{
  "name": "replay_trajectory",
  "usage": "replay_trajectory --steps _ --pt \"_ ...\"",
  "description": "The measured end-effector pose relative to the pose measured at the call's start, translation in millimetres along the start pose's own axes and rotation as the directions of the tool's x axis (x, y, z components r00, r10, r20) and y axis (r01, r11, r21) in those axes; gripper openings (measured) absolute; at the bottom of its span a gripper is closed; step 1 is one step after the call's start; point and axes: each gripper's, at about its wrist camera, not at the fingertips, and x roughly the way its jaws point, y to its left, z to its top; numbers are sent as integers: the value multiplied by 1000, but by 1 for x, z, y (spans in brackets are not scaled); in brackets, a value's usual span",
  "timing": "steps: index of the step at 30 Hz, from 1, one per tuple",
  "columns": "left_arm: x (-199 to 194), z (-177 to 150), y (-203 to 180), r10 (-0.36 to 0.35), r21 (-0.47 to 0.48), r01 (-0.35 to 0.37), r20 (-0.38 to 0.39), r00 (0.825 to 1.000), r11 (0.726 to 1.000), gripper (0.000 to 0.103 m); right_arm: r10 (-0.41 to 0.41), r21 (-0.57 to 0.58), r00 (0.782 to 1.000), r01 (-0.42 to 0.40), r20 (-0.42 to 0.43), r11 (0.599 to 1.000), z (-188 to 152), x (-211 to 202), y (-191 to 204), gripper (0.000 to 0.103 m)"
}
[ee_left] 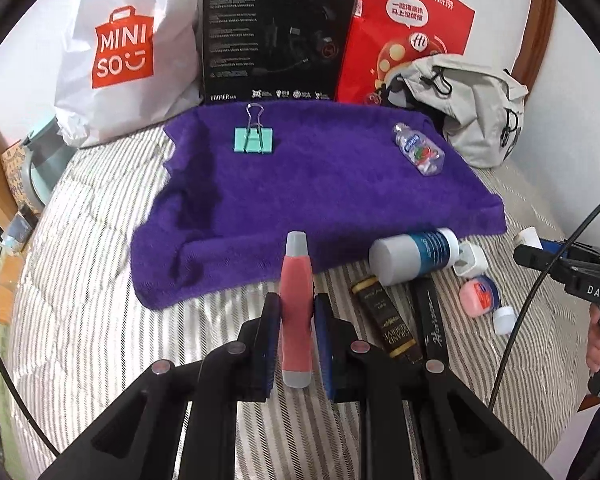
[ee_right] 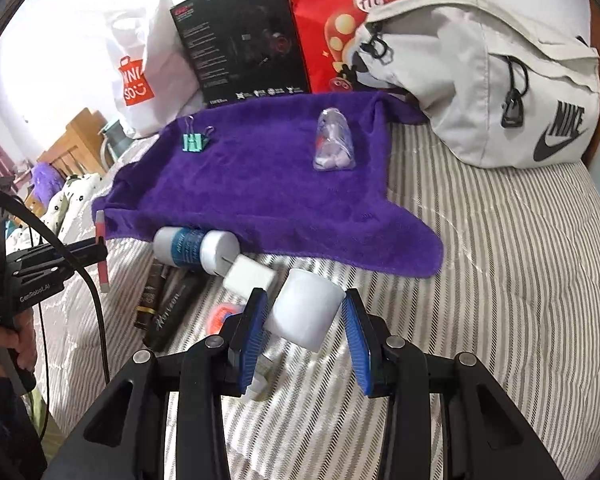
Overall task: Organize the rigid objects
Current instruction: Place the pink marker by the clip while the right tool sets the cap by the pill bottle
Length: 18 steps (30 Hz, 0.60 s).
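Striped bedding lies beneath the left hand-held gripper [ee_left: 296,316] clamping a pink, grey-capped tube [ee_left: 297,312].

Pink tube [ee_left: 297,312] held upright; white cup [ee_right: 306,314] tilted above bedding.

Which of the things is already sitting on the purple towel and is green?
The mint-green binder clip with silver wire handles, at the towel's far left. The only other thing on the towel is the small clear bottle, far right; everything else lies on the striped bedding.

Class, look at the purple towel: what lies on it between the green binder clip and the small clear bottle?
Nothing: between the binder clip and the clear bottle the purple towel is bare. Both wrist views show this.
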Motion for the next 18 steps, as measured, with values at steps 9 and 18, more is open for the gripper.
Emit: replay_trajectory --steps 9,18 --pt "-5 24 6 -12 -14 12 29 1000 1000 17 22 -7 1000 -22 18 1000 25 1 2 39" --pt "-4 54 17 -2 -11 3 46 999 1000 17 21 -9 1000 -20 22 1000 58 14 -5 39"
